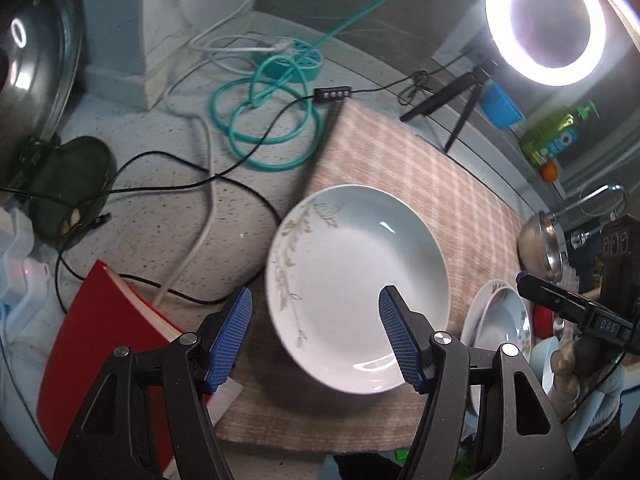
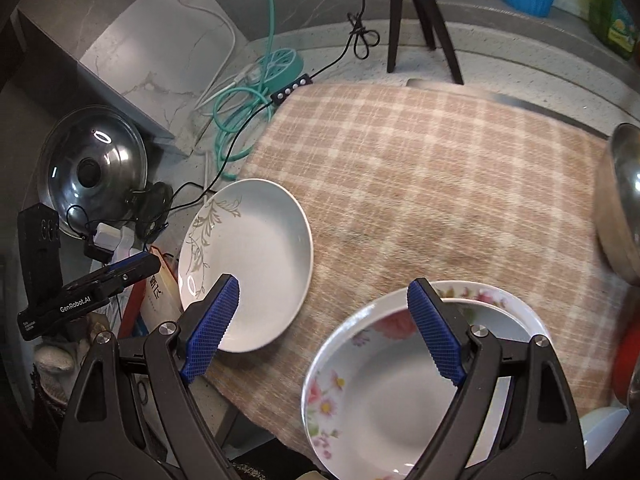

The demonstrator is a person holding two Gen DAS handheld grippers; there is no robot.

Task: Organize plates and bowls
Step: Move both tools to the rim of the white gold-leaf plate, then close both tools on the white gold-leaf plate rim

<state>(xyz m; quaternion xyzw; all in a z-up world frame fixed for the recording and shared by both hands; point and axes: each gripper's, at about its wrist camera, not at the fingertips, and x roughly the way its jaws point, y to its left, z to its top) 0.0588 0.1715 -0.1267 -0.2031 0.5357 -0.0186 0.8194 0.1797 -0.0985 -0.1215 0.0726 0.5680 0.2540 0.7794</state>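
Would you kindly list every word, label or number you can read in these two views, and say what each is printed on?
"GenRobot.AI": side of the left tongs.
"DAS": side of the right tongs.
Smaller print below "GenRobot.AI": too small to read.
White carton with large characters: not legible.
Green bottle label: blurred.

Two plates on the checked cloth

You see a white deep plate with a grey leaf pattern (image 2: 250, 264) lying flat at the cloth's left edge. Well apart from it, near the front edge, a white flower-pattern plate (image 2: 384, 396) sits nested on another flowered plate (image 2: 486, 294).
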